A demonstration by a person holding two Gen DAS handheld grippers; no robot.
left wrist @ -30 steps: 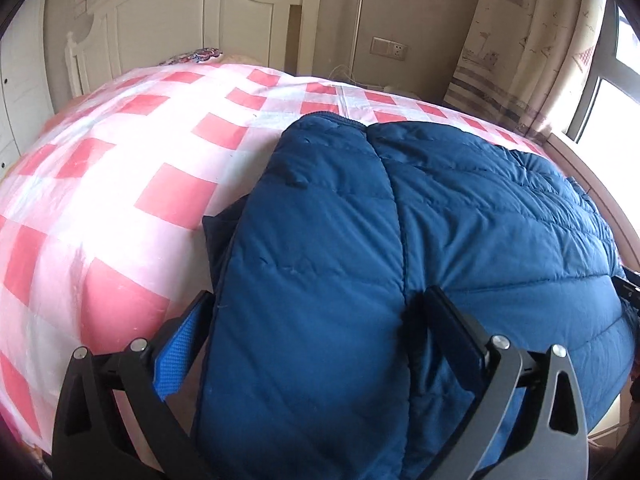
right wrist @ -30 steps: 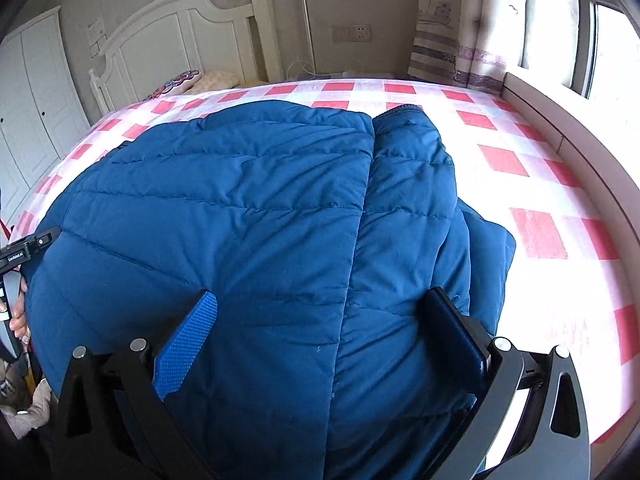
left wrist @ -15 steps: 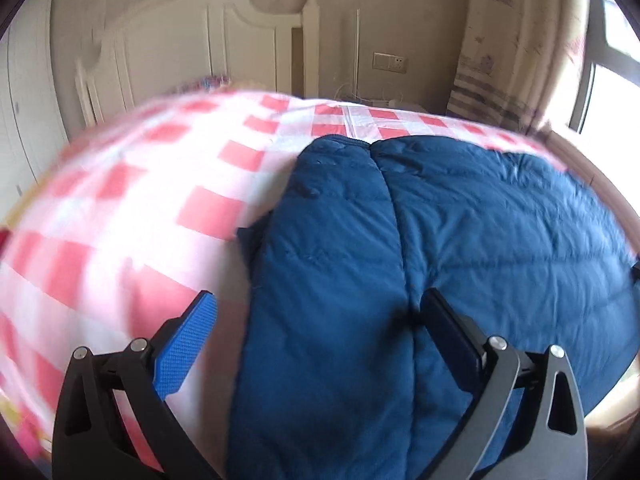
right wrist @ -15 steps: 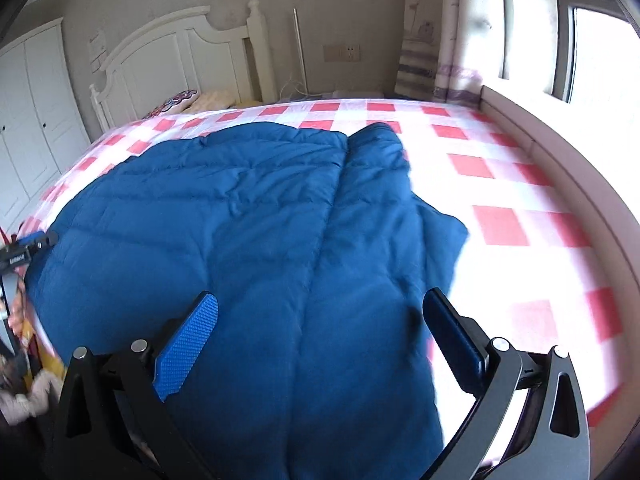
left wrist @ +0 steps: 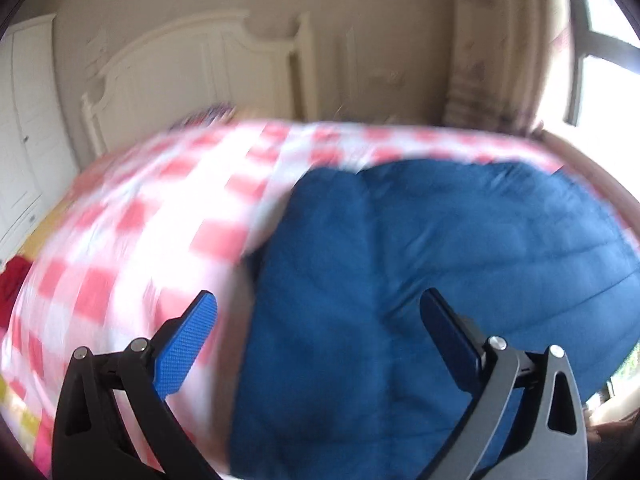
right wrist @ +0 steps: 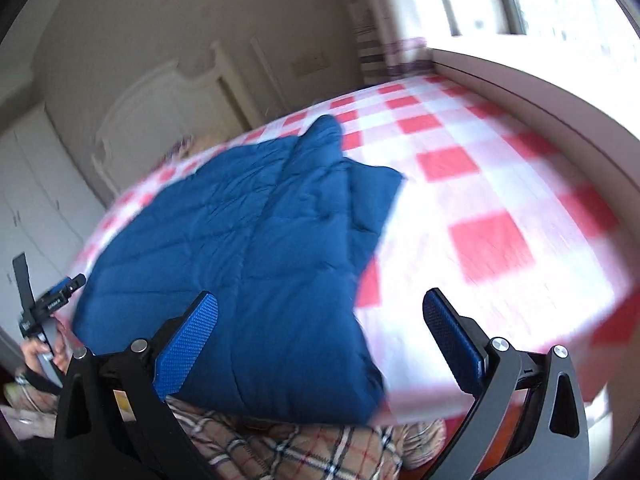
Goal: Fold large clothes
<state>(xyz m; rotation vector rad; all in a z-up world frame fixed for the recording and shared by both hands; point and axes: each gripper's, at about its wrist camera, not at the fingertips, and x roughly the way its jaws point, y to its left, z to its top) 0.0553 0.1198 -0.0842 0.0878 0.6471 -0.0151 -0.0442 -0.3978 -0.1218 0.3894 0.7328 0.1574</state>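
blue jacket (right wrist: 256, 240) flat (grippers apart)

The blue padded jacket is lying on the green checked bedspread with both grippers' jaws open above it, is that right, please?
Not quite: the bedspread is red and white checked, as the right wrist view shows. The blue padded jacket does lie on it, with both grippers' jaws open.

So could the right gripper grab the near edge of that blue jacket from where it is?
Probably yes. The right gripper is open and empty, and the blue jacket has its near edge just ahead of the fingers with nothing between.
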